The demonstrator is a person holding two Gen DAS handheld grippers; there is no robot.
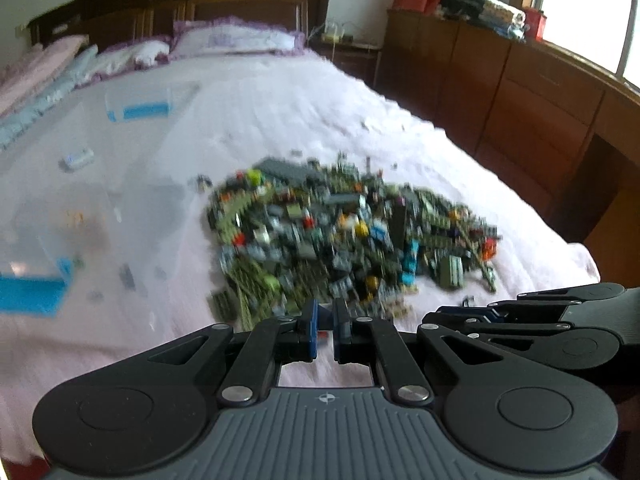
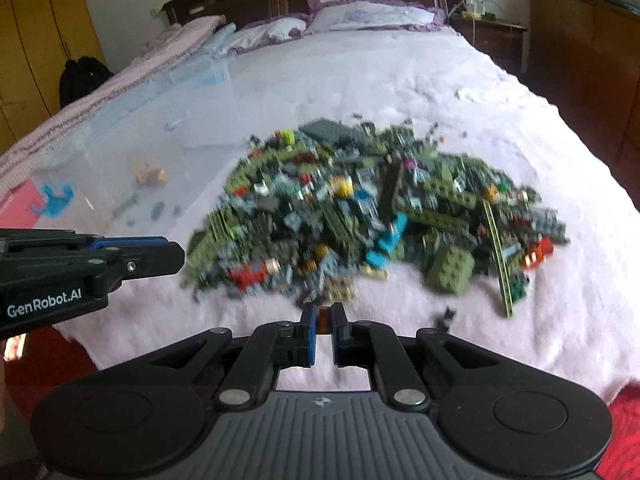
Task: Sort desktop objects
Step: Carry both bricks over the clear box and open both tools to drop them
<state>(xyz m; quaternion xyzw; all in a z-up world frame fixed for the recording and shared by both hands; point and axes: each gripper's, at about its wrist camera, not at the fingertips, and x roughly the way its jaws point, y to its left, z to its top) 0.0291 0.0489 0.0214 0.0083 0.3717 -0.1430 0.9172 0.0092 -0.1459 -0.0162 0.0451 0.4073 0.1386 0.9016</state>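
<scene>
The left tool point(image 1: 325, 330) hangs over the near edge of the bed point(image 1: 280, 92). Its two blue fingers point(image 1: 310, 330) are close together with a thin gap, and nothing sits between them. The big pile of toy bricks point(image 1: 352, 232) lies just ahead of this tool on the pale pink bed cover. It is mostly green and grey, with some red, yellow and blue bits. The picture is blurry, so small pieces are hard to tell apart.

The right tool point(image 2: 323, 330) is also at the near edge of the bed, just short of the pile. It is clenched on a small orange-brown brick point(image 2: 323, 318), which sits between the fingertips.

Ahead and to the left of the left tool are clear plastic boxes with blue parts point(image 1: 138, 106). A few loose bricks point(image 2: 150, 174) lie ahead and left of the right tool, apart from the pile.
</scene>
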